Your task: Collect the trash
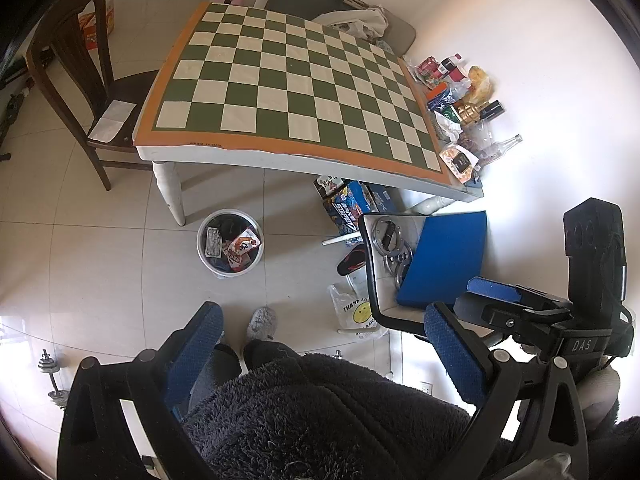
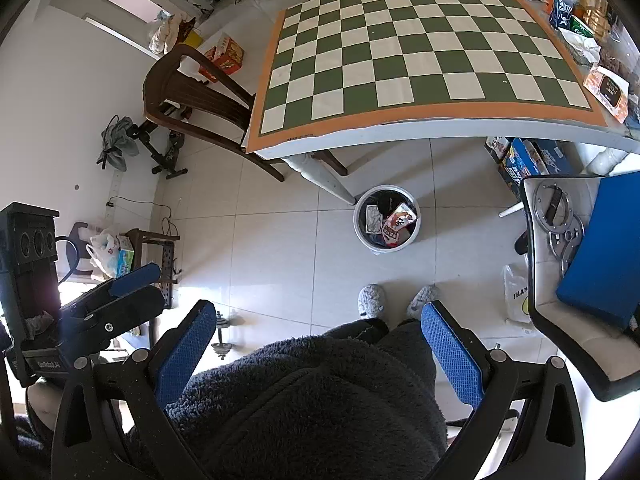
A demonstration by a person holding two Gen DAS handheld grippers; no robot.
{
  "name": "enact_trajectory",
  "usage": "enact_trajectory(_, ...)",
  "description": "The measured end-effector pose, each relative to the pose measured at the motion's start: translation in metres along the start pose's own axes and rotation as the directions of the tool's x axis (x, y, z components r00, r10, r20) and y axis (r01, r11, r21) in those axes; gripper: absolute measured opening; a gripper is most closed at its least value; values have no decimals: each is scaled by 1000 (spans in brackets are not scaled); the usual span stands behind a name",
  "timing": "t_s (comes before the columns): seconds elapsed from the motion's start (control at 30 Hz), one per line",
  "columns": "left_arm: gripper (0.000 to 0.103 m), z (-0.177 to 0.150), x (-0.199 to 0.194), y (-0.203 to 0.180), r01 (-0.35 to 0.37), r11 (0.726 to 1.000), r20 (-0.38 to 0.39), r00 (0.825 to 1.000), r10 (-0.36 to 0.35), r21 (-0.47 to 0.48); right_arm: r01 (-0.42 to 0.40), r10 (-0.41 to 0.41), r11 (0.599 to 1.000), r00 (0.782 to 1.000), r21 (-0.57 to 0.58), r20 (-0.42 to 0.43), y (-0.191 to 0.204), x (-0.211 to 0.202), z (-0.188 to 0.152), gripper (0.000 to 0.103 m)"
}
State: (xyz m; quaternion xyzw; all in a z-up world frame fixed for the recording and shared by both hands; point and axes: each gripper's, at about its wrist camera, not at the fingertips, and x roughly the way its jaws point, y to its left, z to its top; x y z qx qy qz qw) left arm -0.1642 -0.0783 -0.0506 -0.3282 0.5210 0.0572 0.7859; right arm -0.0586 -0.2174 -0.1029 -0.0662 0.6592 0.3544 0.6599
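Left wrist view: left gripper spread wide, nothing between the blue pads, held high over the person's lap and well apart from the desk. Checkered cloth bare across the middle; trash pile of wrappers, cartons and a clear bottle crowded along the far right edge of the desk, against the wall. White bin on the floor beside the near desk leg, already holding several wrappers. Right gripper seen from the side at the right of this view. Right wrist view: right gripper likewise fully open and empty, above the lap. Bin just ahead of the slippers; part of the trash pile visible at the upper right corner of the desk. Judged step: reach for the pile. Advised: take the nearest loose wrapper first, close on a flat face, lift clear of neighbours, avoid knocking the bottle, then release directly over the bin.
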Motion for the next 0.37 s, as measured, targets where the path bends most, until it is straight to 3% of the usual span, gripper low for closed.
enact_trajectory(0.37,103,1,-1,0,6,1000,-4,1000,-6,10,-5,5,1000,1000,-2,-5,-3,-3,1,103)
